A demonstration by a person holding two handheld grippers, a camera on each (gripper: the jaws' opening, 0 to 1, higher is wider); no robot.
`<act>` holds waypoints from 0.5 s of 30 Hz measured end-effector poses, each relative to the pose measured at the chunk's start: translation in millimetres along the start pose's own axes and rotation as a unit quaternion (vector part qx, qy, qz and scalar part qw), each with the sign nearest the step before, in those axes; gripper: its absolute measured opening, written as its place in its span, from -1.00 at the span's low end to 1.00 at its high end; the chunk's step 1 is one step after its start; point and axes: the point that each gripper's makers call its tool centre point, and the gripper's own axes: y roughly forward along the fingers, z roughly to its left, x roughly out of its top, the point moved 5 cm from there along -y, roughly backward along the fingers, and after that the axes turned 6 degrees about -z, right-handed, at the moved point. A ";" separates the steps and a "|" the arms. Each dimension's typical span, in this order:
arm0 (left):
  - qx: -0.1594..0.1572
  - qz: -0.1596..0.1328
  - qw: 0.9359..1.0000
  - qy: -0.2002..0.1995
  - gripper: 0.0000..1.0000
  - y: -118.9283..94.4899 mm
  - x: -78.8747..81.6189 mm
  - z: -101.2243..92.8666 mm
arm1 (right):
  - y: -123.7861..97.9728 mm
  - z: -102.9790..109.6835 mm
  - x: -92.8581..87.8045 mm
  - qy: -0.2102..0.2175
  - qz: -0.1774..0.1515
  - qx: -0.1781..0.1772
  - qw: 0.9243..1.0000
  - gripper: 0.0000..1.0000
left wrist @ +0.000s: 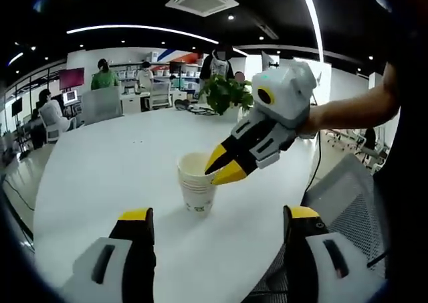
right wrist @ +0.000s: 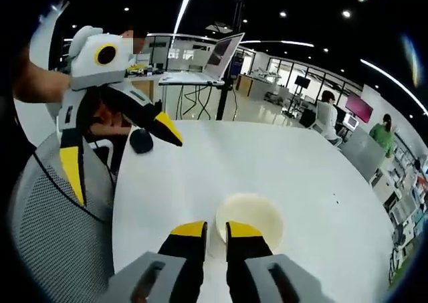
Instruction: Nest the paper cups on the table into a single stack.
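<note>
Yellow-tipped jaws of the left gripper nearest the lens, spread wide, nothing between them. Just beyond, nested stack of paper cups upright on the white table, near the edge closest to the person and well apart from the far side. Right gripper at the stack's rim, jaws nearly together; from the left gripper view its tips sit right at the lip, seemingly pinching the cup wall, though actual contact hard to confirm. Stack from above: open mouth, pale inside. Likely light, thin-walled, easily crushed or tipped; best taken by the rim or low on the side with gentle squeeze. No loose cups seen on the tabletop, so nesting probably near done. Further out: mesh chair beside the table, potted plant at far edge, dark mouse-like object near the other edge, open laptop beyond.
</note>
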 end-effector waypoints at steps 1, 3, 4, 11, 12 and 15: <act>0.001 -0.001 1.000 0.000 0.57 0.0 0.4 0.1 | -1.2 0.1 0.8 0.005 -0.005 -0.003 1.000 -0.69; 0.002 -0.002 1.000 -0.001 0.58 0.5 -0.1 0.6 | -4.3 0.1 1.4 0.018 -0.015 -0.012 1.000 -0.57; 0.002 -0.002 1.000 -0.002 0.58 0.7 -0.2 0.7 | -6.4 -0.3 1.0 0.023 -0.017 -0.018 0.999 -0.53; 0.002 -0.001 1.000 0.000 0.59 2.0 -0.7 1.2 | -21.5 1.2 -1.8 0.047 -0.036 -0.043 0.997 -0.35; 0.002 -0.001 1.000 0.000 0.59 2.1 -0.5 1.2 | -21.9 1.2 -2.3 0.048 -0.036 -0.044 0.997 -0.32; 0.001 0.001 1.000 0.002 0.57 2.9 -1.0 1.5 | -27.8 0.4 -6.2 0.057 -0.041 -0.053 0.996 -0.31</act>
